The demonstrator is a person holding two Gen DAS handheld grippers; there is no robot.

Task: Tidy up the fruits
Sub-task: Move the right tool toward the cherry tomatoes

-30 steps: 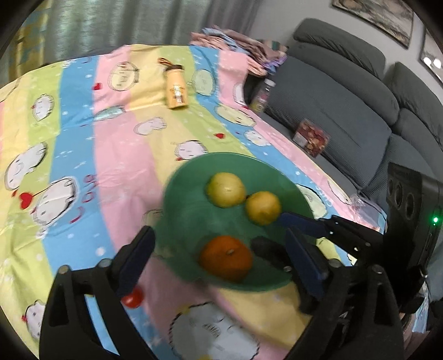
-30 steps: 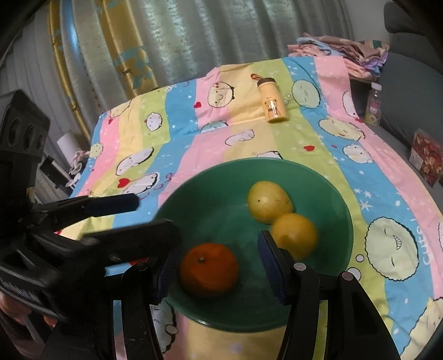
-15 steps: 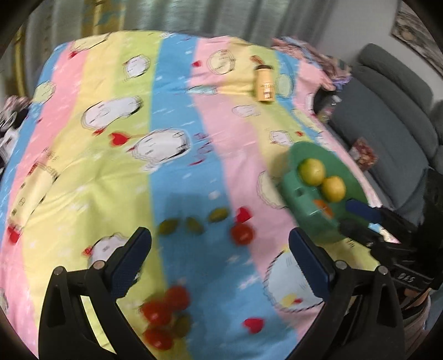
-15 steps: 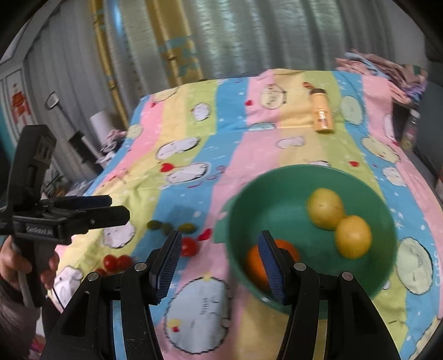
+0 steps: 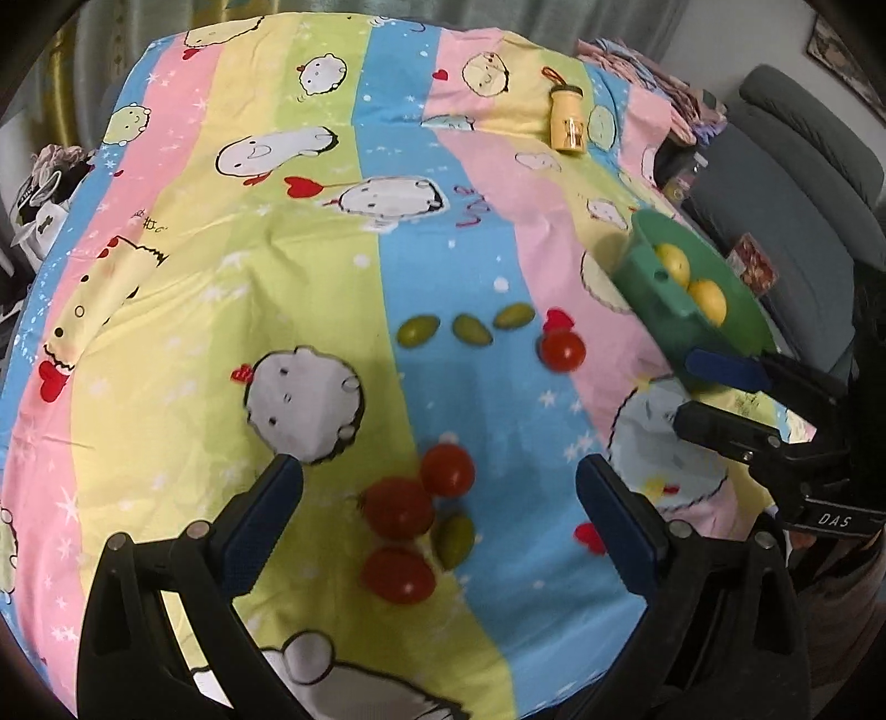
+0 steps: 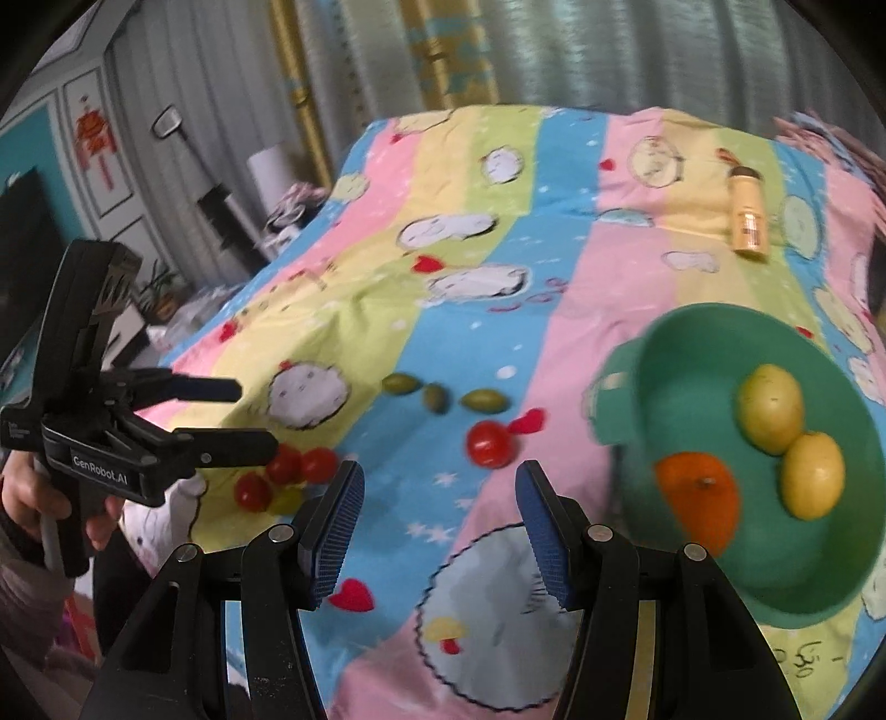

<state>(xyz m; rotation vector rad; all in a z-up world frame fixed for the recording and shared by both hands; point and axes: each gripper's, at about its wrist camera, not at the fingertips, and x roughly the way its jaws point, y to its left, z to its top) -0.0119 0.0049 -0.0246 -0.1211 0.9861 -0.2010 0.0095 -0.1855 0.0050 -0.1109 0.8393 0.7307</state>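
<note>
A green bowl [image 6: 819, 581] on the striped cloth holds an orange [image 6: 699, 495] and two yellow fruits [image 6: 771, 407]; it also shows in the left wrist view [image 5: 659, 288]. A cluster of three red tomatoes [image 5: 400, 508] with a green olive [image 5: 454, 539] lies between the open fingers of my left gripper [image 5: 437, 515]. Another tomato [image 5: 562, 349] and three olives [image 5: 470, 329] lie further out. My right gripper [image 6: 440, 518] is open and empty, left of the bowl, with that single tomato [image 6: 487, 443] beyond it.
A yellow bottle [image 5: 567, 119] lies at the far side of the cloth. A grey sofa [image 5: 786, 183] stands right of the table. Curtains [image 6: 498, 50] hang behind, with furniture and clutter at the left.
Both grippers have swung left, away from the bowl. The left gripper now has the tomato cluster between its fingers. The right gripper has moved off the orange, which stays in the bowl.
</note>
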